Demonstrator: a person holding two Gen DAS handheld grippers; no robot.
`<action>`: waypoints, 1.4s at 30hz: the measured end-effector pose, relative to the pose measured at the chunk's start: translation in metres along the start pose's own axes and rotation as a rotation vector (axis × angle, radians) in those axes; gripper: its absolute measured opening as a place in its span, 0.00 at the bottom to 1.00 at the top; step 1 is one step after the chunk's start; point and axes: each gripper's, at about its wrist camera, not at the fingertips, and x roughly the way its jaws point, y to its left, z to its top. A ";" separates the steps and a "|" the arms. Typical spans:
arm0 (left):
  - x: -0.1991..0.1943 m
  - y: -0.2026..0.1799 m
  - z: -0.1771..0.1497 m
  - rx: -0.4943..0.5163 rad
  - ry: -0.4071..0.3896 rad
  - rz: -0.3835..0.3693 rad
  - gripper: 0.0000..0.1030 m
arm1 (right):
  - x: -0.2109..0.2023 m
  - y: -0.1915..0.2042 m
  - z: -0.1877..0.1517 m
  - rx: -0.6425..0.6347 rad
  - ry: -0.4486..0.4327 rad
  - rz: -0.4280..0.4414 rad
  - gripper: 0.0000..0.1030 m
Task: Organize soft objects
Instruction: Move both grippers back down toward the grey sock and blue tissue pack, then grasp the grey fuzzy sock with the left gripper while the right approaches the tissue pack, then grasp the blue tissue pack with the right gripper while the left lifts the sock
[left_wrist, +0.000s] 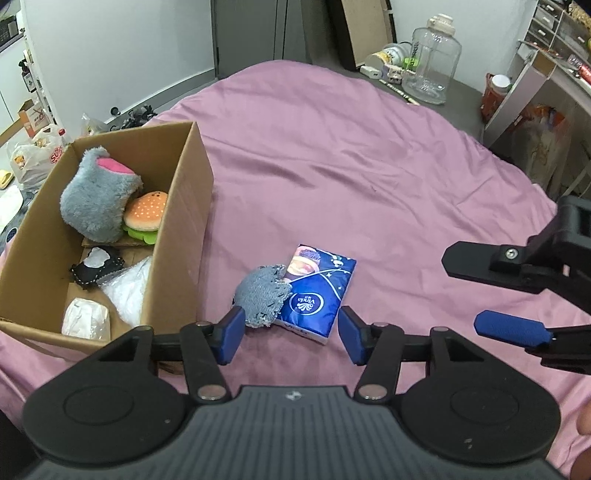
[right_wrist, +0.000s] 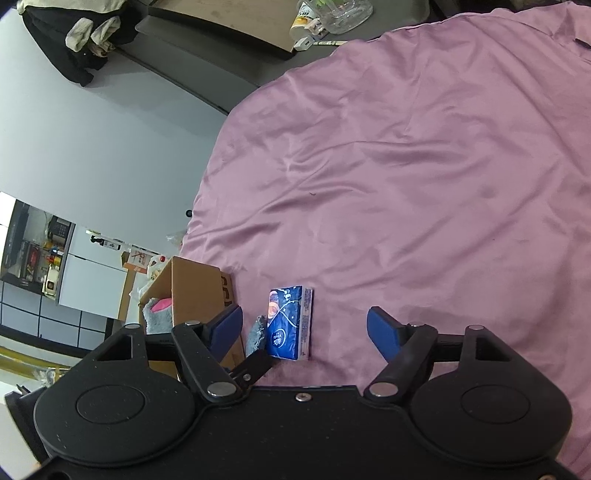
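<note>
A blue tissue pack lies on the pink sheet, with a small denim pouch leaning on its left edge. My left gripper is open and empty, just in front of both. A cardboard box to the left holds a grey plush, a burger plush, a black pouch and some white packets. My right gripper is open and empty, with the tissue pack and denim pouch between its fingers' line; it also shows in the left wrist view at the right.
The box stands at the sheet's left edge. A clear plastic jar and small items sit on the grey surface beyond the sheet. Shelves and bags stand at the right; plastic bags lie at the left.
</note>
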 end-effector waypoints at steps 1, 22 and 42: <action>0.003 0.000 0.000 -0.002 0.005 0.004 0.53 | 0.001 -0.001 0.000 0.000 0.003 -0.001 0.72; 0.040 0.009 0.009 -0.056 -0.017 0.096 0.19 | 0.048 0.001 0.006 -0.017 0.108 -0.037 0.68; 0.001 0.044 0.025 -0.164 -0.089 -0.076 0.15 | 0.091 0.008 0.005 -0.014 0.181 -0.034 0.59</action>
